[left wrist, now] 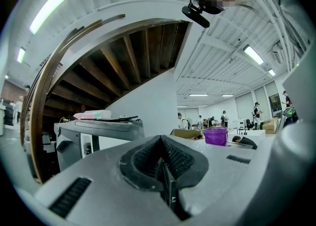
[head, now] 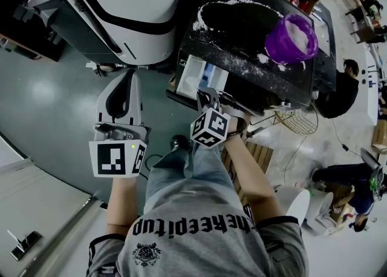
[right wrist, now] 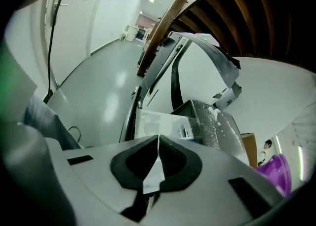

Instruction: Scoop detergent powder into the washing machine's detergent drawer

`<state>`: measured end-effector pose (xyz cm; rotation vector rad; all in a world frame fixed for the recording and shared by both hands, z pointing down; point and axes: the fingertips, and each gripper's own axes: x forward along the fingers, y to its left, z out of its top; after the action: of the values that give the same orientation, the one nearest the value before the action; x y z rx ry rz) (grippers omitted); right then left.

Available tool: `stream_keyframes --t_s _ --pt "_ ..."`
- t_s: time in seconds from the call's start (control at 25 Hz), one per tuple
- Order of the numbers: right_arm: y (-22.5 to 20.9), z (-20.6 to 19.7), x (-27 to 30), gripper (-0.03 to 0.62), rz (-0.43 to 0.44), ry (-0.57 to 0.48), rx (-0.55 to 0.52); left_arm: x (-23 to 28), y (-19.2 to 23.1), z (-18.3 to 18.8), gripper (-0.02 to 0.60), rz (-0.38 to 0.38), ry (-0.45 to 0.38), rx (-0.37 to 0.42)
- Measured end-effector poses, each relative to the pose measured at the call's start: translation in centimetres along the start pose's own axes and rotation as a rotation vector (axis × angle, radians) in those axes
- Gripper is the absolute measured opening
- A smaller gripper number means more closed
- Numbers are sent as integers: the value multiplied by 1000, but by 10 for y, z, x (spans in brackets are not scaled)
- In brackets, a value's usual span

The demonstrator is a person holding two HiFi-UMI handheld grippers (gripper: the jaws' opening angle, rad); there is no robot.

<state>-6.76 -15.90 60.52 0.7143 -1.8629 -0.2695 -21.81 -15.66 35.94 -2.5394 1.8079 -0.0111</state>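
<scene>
The purple tub of white detergent powder [head: 291, 38] stands on the black, powder-strewn top of a washing machine [head: 242, 40]. Its white detergent drawer [head: 198, 77] is pulled out at the near left corner. My right gripper [head: 209, 95] hovers just in front of the drawer, jaws shut with nothing in them; in the right gripper view the drawer [right wrist: 159, 124] lies straight ahead and the tub [right wrist: 274, 169] shows at the lower right. My left gripper [head: 128, 76] is further left, shut and empty, and points at a second white machine [head: 127, 16]. I see no scoop.
Spilled powder rings the black top [head: 208, 19]. A wire basket [head: 297, 121] and wooden slats [head: 254, 155] sit on the floor to the right. People sit at the far right [head: 338, 91]. The grey floor [head: 48, 94] stretches to the left.
</scene>
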Motion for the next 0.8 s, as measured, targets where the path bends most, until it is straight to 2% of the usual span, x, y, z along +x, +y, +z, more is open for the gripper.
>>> stream_keyframes --t_s 0.48,0.8 --pt "2 2 -2 6 -124 36 -312 -9 5 3 3 4 -5 0" --pt "8 4 -1 6 -136 38 -423 -16 9 3 3 9 -7 1"
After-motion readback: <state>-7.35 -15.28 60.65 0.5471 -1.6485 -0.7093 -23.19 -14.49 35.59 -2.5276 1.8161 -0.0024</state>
